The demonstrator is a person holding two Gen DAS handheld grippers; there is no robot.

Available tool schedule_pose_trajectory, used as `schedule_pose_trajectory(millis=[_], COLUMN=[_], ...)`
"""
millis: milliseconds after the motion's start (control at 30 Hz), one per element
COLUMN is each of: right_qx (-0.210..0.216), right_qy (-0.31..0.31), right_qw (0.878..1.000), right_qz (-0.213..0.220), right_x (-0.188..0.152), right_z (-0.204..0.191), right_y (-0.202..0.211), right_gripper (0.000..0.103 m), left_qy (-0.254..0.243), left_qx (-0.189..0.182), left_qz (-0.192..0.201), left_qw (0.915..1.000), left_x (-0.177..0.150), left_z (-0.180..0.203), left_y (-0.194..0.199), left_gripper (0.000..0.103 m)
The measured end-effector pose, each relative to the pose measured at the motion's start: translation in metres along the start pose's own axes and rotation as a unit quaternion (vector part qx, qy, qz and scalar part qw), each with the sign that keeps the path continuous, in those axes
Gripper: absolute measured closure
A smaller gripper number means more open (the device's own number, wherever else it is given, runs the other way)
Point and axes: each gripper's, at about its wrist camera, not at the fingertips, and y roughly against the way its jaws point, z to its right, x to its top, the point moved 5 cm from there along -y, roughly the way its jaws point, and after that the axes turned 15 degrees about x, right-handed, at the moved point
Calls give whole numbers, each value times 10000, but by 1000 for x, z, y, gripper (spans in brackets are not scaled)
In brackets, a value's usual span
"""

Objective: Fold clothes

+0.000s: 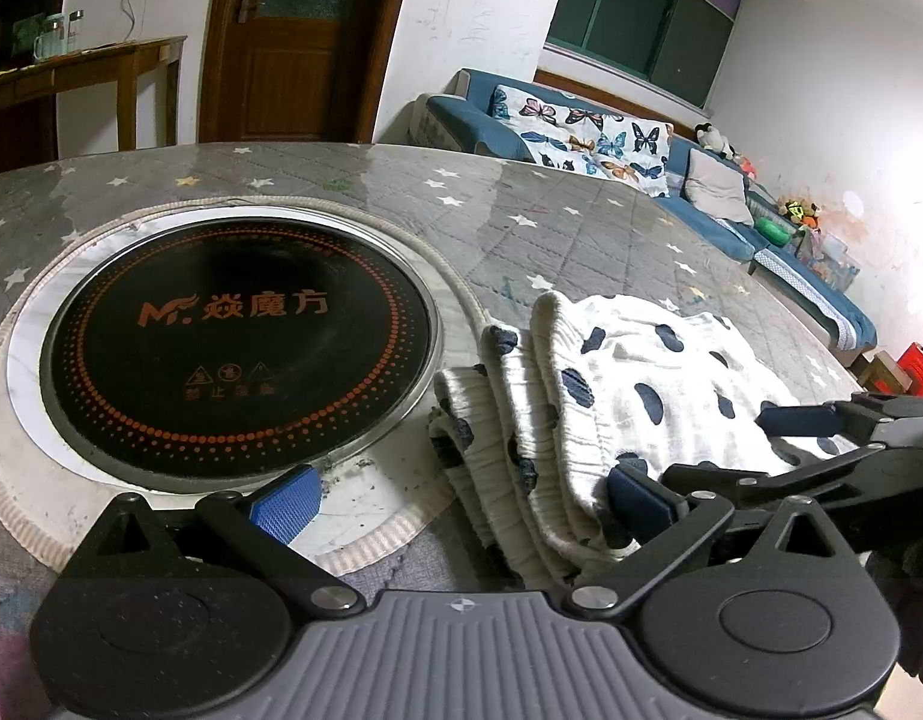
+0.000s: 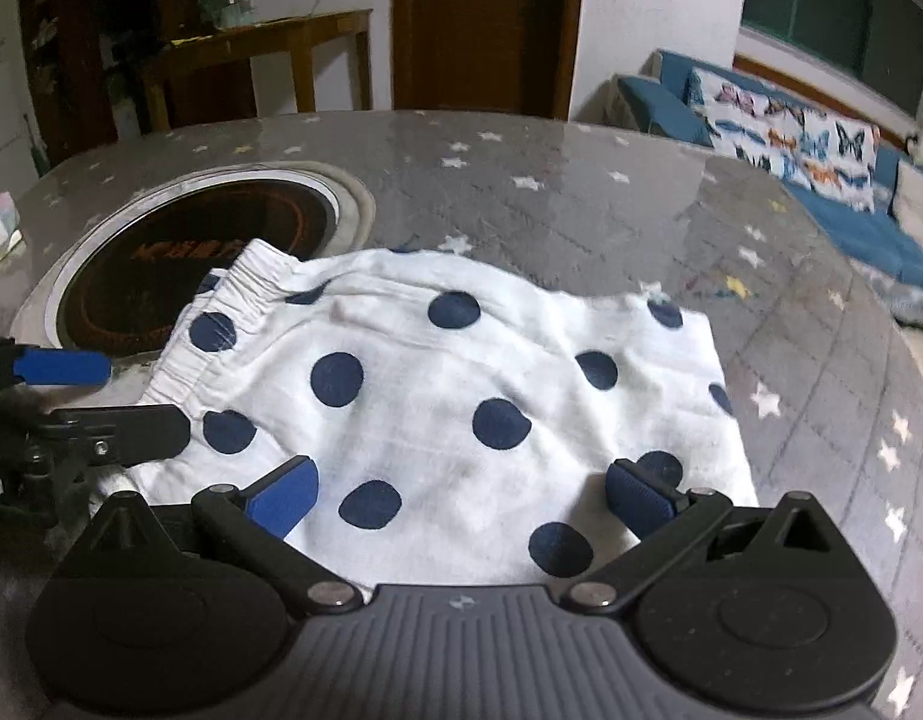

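We held both tongs spread apart over the white, navy-dotted cotton shorts (image 2: 437, 396) on the star-quilted desk (image 2: 761, 228): right tongs (image 2: 461, 495) nearest, cloth at twelve o'clock; left tongs (image 1: 455, 501) by its waistband, long axis nine-to-three.

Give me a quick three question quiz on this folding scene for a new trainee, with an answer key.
1. True or false: the left gripper is shut on the polka-dot garment.
2. What pattern does the garment carry? A) stripes B) dark dots C) plain
3. Fill in: the garment's elastic waistband lies toward the round ______ set into the table.

Key: 1 false, both it and the right gripper are open; 2 B; 3 cooktop.
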Motion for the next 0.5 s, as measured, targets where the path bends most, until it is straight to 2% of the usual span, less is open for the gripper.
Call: schedule_pose_trajectory(millis=[200,500], right_qx=[77,145], right_qy=[69,-22], right_qw=[9998,9999], right_qz=[140,-53], right_x=[3,-10], right_z=[-10,-10], right_y=[13,6], right_gripper=[0,0], left_qy=[20,14], left_qx=[-12,-20], left_qz=[1,12], left_qw=[10000,10000], left_x=[1,-1], left_z=[-1,-1], left_y=[0,1], left_gripper=[0,0])
